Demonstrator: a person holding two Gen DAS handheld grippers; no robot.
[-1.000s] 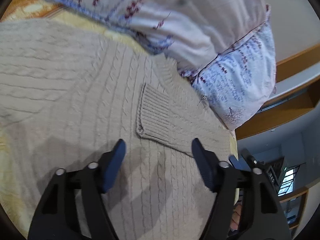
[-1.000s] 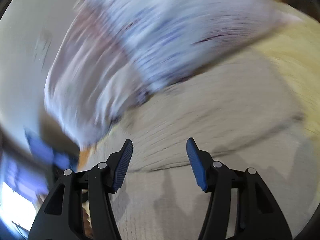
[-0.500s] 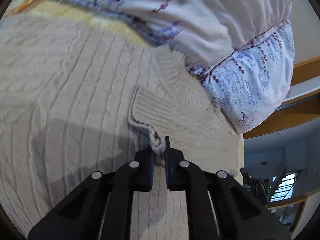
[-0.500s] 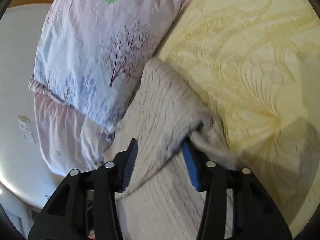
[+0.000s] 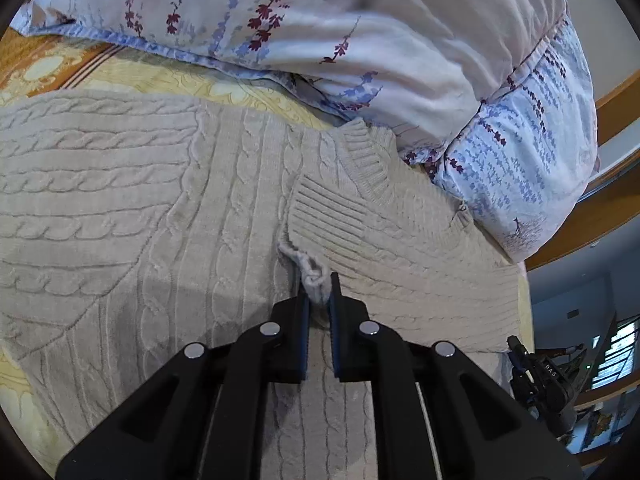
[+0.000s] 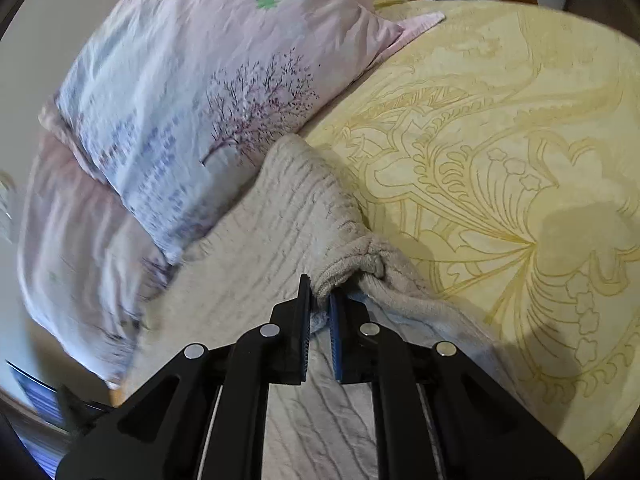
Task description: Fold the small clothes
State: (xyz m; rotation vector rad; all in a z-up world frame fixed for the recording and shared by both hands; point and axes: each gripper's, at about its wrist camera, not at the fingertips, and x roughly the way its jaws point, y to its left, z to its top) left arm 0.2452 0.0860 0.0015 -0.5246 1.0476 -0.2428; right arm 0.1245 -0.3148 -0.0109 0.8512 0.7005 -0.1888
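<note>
Garment: beige cable-knit sweater (image 5: 168, 208) spread on yellow patterned bedspread (image 6: 500, 128), near floral pillows (image 5: 360, 40).
Left gripper (image 5: 319, 300): clamped on ribbed cuff (image 5: 316, 276), jaws easing apart.
Right gripper (image 6: 320, 304): clenched on bunched sweater edge (image 6: 348, 264).

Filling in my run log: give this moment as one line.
task: fold sweater | left gripper: pinching sleeve cuff | right gripper: shut on bunched sweater edge | surface: yellow bedspread
</note>
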